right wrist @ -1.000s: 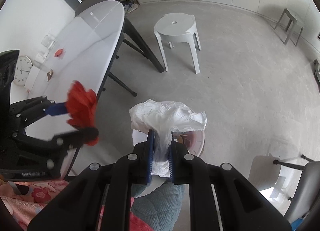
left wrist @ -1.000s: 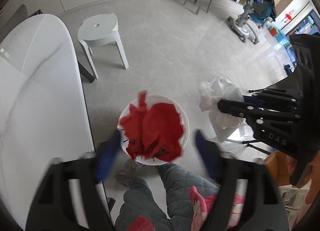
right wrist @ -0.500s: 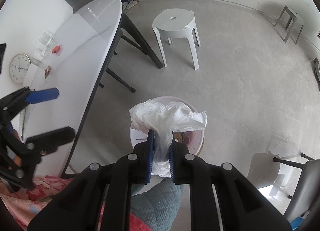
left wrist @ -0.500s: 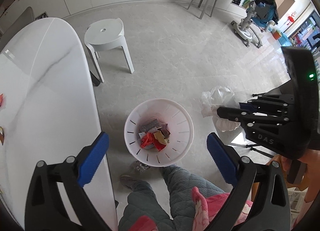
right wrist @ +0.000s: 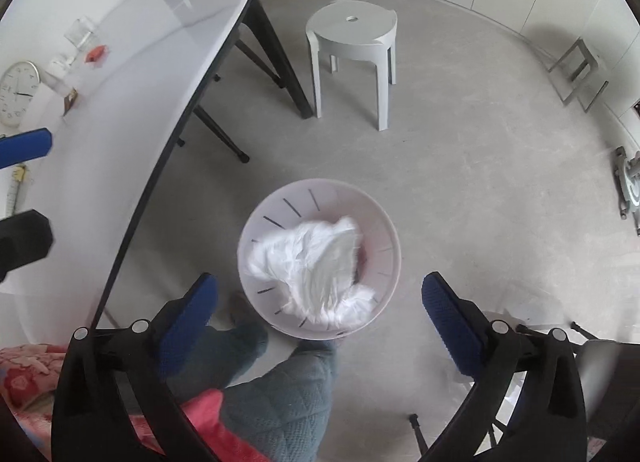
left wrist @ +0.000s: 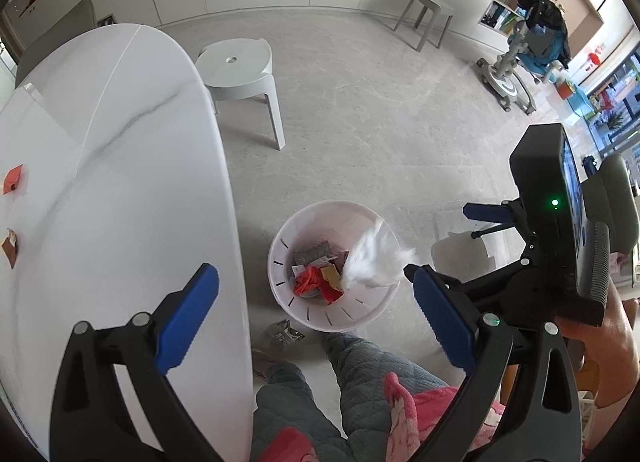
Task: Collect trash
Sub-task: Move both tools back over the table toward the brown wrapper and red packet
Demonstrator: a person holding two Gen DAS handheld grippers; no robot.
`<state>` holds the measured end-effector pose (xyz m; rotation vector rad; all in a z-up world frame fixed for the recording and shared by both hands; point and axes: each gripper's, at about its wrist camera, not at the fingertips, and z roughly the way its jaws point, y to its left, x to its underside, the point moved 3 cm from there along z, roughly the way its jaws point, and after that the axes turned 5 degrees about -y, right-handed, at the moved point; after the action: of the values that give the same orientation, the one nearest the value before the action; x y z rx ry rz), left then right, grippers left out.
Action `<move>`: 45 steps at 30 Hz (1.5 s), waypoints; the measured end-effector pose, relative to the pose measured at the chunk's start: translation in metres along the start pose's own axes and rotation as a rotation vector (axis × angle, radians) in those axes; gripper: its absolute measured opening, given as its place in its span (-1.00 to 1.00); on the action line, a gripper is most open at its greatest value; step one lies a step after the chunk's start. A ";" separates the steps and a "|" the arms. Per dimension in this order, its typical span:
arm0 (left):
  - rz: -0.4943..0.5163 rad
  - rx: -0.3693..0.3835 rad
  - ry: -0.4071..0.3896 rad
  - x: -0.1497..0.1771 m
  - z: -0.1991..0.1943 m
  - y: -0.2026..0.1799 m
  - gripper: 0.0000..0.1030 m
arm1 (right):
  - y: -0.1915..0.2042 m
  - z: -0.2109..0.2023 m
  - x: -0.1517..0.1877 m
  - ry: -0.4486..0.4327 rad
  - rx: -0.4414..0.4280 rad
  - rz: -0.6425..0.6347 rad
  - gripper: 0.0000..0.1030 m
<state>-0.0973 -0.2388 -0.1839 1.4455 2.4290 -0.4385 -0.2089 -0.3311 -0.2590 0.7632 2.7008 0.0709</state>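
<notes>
A white round bin (left wrist: 280,262) (right wrist: 384,230) stands on the floor beside the table. A white plastic bag (left wrist: 372,258) (right wrist: 316,262) is falling into it, blurred. Red, yellow and grey wrappers (left wrist: 316,274) lie in the bottom. My left gripper (left wrist: 316,314) is open and empty above the bin. My right gripper (right wrist: 320,314) is open and empty above the bin; it also shows in the left wrist view (left wrist: 440,246). Small red and brown scraps (left wrist: 12,182) (right wrist: 96,54) lie on the white table (left wrist: 120,166) (right wrist: 132,102).
A white stool (left wrist: 240,70) (right wrist: 352,38) stands beyond the bin. A grey stool (left wrist: 428,14) is by the far cabinets. A wrapper (left wrist: 284,334) lies on the floor by the person's legs (left wrist: 360,382). A clock (right wrist: 16,90) and clear cup (right wrist: 80,34) are on the table's far side.
My left gripper dropped a red bag into the bin a second ago and stayed open. My right gripper has opened and let go of the white bag, which now falls into the bin.
</notes>
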 end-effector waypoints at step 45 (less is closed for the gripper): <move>-0.679 -0.437 -0.137 0.060 -0.065 0.403 0.82 | 0.304 0.063 -0.273 -0.092 -0.237 -0.408 0.95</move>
<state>0.2259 0.0178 -0.1941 0.3869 2.6252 -0.1097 0.1827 -0.2153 -0.1941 0.1379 2.6394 0.2451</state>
